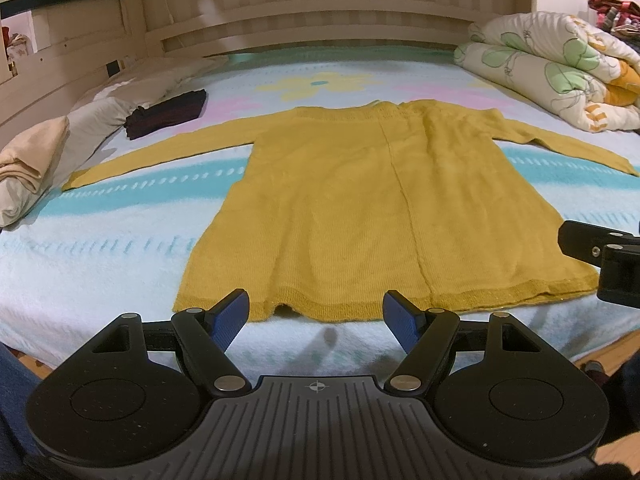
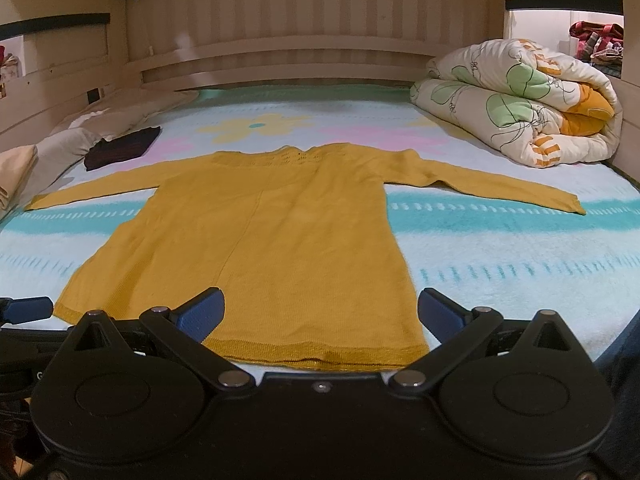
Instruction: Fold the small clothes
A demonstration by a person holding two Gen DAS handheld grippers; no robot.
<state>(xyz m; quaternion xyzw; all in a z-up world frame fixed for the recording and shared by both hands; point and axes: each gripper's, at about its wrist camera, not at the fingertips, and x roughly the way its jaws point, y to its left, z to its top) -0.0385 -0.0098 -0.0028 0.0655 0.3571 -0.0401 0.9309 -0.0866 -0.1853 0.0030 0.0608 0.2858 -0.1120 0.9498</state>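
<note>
Mustard knit sweater (image 1: 360, 200) lay flat mid-frame on the bed (image 1: 100, 248); left gripper (image 1: 316, 316) and right gripper (image 2: 320, 312) gaped wide, empty; no writing was legible.

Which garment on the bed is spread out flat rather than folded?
The mustard-yellow sweater, sleeves out, just ahead of both open grippers. The dark maroon garment and the beige one lie folded at the left.
</note>
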